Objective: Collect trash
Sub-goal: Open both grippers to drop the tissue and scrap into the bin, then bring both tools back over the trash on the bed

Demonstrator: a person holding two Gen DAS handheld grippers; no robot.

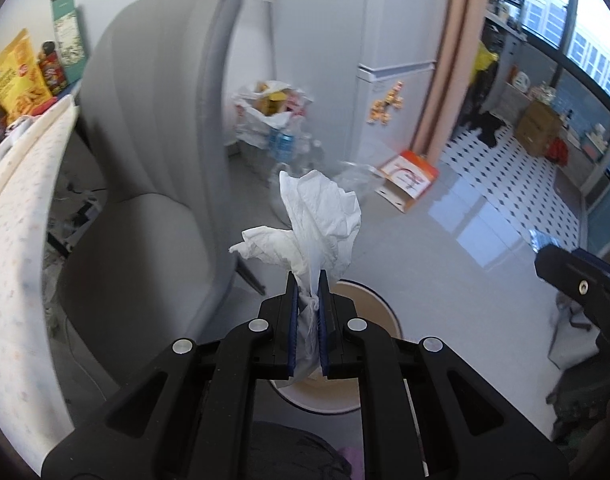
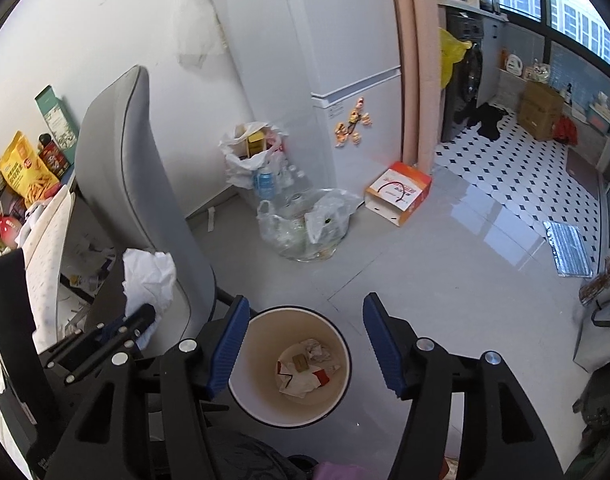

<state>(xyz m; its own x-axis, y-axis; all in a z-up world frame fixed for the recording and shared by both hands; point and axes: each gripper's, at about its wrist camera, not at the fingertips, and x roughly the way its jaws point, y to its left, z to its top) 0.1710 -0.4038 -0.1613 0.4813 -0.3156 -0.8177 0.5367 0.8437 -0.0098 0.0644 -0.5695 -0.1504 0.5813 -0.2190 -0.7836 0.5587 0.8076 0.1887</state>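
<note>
two grippers over the bin area. left gripper (image 1: 308, 276): blue pads clamped on a crumpled white tissue (image 1: 317, 216), which sticks up past the fingertips and bunches down between the pads. grey chair (image 1: 153, 152) sits left of the fingers; trash bin (image 1: 379, 304) rim shows just behind and right of them, mostly hidden by the gripper body. right gripper (image 2: 307, 304): fingers (image 2: 385, 344) spread wide, nothing between the pads. the bin (image 2: 241, 392) sits directly below the gap, holding crumpled paper and wrappers (image 2: 305, 368). from the right wrist view the tissue (image 2: 149, 280) is left of the fingers, in front of the chair. clear plastic bag (image 2: 309, 220) of bottles lies on the floor well beyond the fingertips, by the fridge (image 2: 345, 60).
</note>
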